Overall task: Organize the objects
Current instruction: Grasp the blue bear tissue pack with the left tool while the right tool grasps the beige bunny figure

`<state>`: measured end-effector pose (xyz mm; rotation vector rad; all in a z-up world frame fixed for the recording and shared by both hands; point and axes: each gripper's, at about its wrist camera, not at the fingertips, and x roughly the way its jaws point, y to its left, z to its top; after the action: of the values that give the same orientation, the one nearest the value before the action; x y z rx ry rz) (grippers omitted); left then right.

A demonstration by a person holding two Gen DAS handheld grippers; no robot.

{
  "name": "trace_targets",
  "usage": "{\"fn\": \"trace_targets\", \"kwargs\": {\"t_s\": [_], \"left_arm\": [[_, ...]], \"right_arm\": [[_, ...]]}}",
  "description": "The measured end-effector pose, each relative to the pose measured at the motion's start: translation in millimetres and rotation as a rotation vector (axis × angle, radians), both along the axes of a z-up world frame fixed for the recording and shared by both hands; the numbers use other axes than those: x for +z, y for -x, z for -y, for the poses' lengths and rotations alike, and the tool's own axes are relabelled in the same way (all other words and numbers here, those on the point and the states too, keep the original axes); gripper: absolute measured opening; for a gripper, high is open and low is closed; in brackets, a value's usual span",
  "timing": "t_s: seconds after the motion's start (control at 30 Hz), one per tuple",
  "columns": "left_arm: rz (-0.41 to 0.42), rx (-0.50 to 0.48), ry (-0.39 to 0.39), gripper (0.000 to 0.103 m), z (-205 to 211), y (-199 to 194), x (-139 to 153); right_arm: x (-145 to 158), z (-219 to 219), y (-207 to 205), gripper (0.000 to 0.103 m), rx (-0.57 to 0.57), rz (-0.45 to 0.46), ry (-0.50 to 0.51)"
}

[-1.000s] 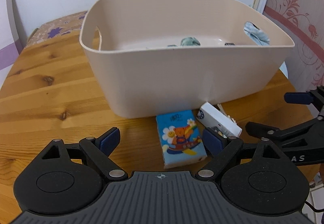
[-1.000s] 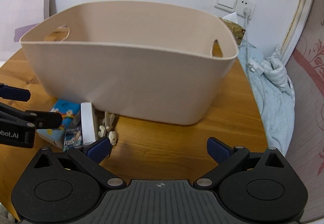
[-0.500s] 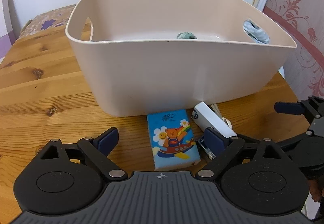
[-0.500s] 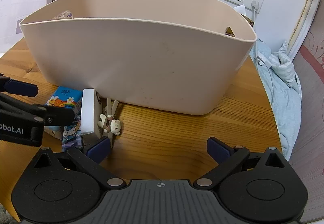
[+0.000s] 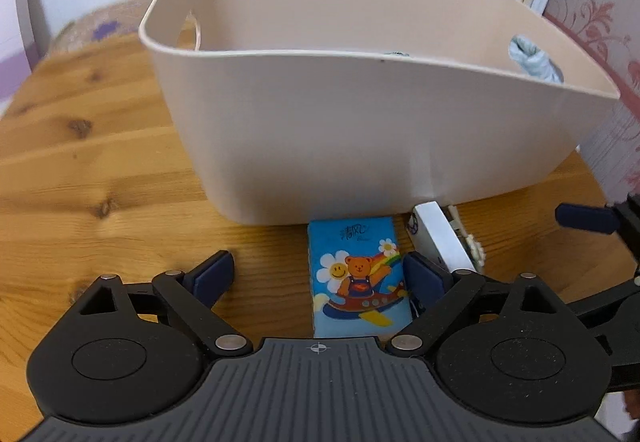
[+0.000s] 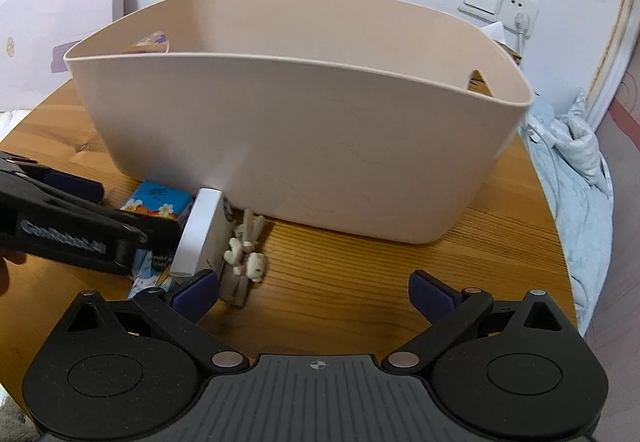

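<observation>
The left hand-held gripper (image 5: 318,274) stands spread wide, its pads clear of everything; the tissue pack (image 5: 358,276) lies flat between the fingers, closer to the right-side pad, which sits just beside the pack's edge without visibly pressing it. Nothing is held. The right hand-held gripper (image 6: 314,288) is likewise spread and empty, its left-side pad just beside the white box (image 6: 202,232) and the small plush keychain (image 6: 246,254); contact cannot be confirmed. The tissue pack rests on the wooden surface (image 5: 100,162), its far end at the foot of the beige storage basket (image 5: 360,130), with the white box just beside it on the right. Judged as a load, the pack is light and soft, wrapped in a slick film; it should compress under the pads and could slide if pinched lightly. The long edges offer the better hold, taken near mid-length so it does not droop. The white box appears stiff and light, standing on its narrow side and liable to tip if nudged. The keychain is small, limp, and awkward to pinch cleanly.
</observation>
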<state>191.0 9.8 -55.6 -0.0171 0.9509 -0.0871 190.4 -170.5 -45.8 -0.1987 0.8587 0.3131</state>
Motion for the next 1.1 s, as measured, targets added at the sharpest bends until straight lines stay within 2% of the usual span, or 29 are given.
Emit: {"fn": "trace_targets", "kwargs": {"t_s": [0.07,0.27,0.37,0.43,0.47,0.53,0.6,0.7,0.73,0.8,0.9,0.97,1.1], "left_arm": [[0.008,-0.003,-0.029,0.093,2,0,-2],[0.021,0.012,-0.046,0.092,-6,2,-3],[0.030,0.014,-0.060,0.087,-9,0,-5],[0.039,0.013,-0.060,0.080,-11,0,-4],[0.042,0.013,-0.059,0.078,-11,-1,-4],[0.047,0.008,-0.058,0.066,-11,0,-2],[0.052,0.010,-0.057,0.058,-12,0,-1],[0.056,0.013,-0.054,0.050,-14,1,0],[0.056,0.012,-0.050,0.050,-14,3,0],[0.055,0.010,-0.046,0.049,-14,4,1],[0.052,0.004,-0.035,0.048,-16,8,1],[0.050,0.001,-0.029,0.048,-15,13,2],[0.042,0.001,-0.011,0.048,-17,18,3]], "right_arm": [[-3,-5,-2,0.103,0.005,-0.001,0.010],[-6,-12,-8,0.101,0.010,0.003,-0.002],[-9,-16,-8,0.091,0.013,0.004,-0.004],[-10,-17,-6,0.087,0.014,0.011,-0.020],[-10,-17,-6,0.082,0.015,0.012,-0.031],[-9,-16,-4,0.072,0.010,0.014,-0.051],[-8,-15,-4,0.058,0.008,0.020,-0.055],[-6,-14,-4,0.044,0.004,0.021,-0.061],[-6,-15,-3,0.041,0.004,0.023,-0.060],[-5,-15,-1,0.028,0.008,0.023,-0.060],[-4,-15,3,0.017,0.017,0.023,-0.055],[-4,-16,6,0.013,0.022,0.021,-0.051],[-3,-17,12,0.013,0.025,0.017,-0.047]]}}
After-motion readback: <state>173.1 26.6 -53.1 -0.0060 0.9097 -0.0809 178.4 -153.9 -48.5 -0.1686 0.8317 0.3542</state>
